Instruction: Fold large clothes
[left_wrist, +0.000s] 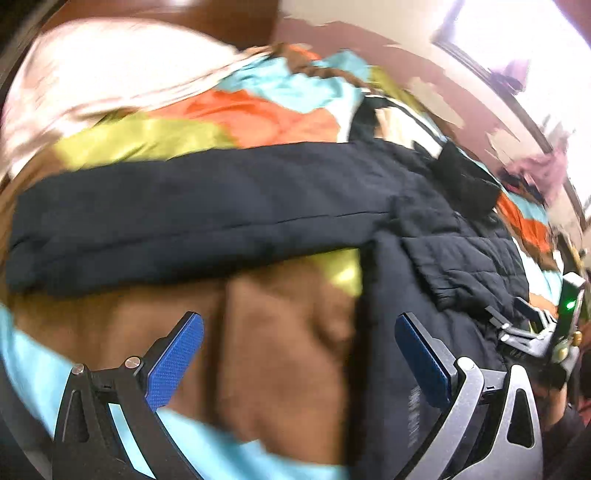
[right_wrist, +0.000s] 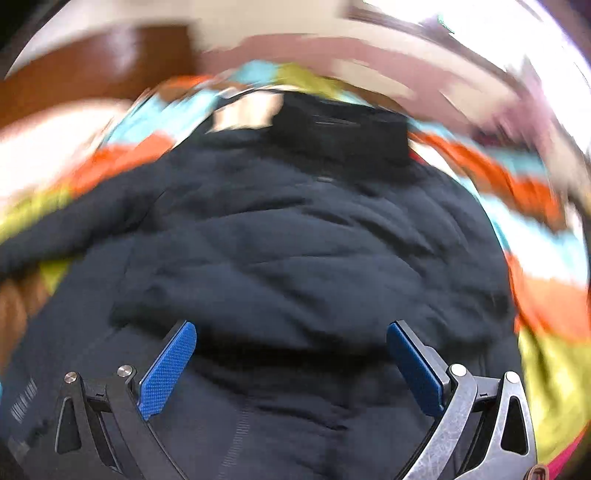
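the left gripper (left_wrist: 299, 354) has its jaws spread wide, nothing between the blue pads (left_wrist: 175, 363). directly under and ahead of it is a brown patch of the patchwork bedspread (left_wrist: 280, 354), which also shows light blue, orange, yellow-green and white blocks. the dark navy padded jacket (left_wrist: 207, 218) lies on that bedspread: one sleeve stretches straight across just ahead of the left gripper's fingertips, and the quilted body runs down past its right finger. beyond the sleeve, to the far left, sits a pale pink pillow (left_wrist: 92, 77) against a brown wooden headboard (left_wrist: 166, 14). at the far right edge of this view the right gripper (left_wrist: 532, 325) is over the jacket's body, with a green light glowing on it.

the right gripper (right_wrist: 291, 356) is also released, jaws wide apart and gripping nothing. the jacket (right_wrist: 295, 240) fills nearly everything beneath and ahead of it, puffy and creased, with its black collar (right_wrist: 340, 129) at the far end ahead of the fingers. the bedspread (right_wrist: 546, 295) shows around the jacket on both sides. this view is heavily motion-blurred, so whether the blue pads (right_wrist: 168, 369) touch the fabric cannot be told.
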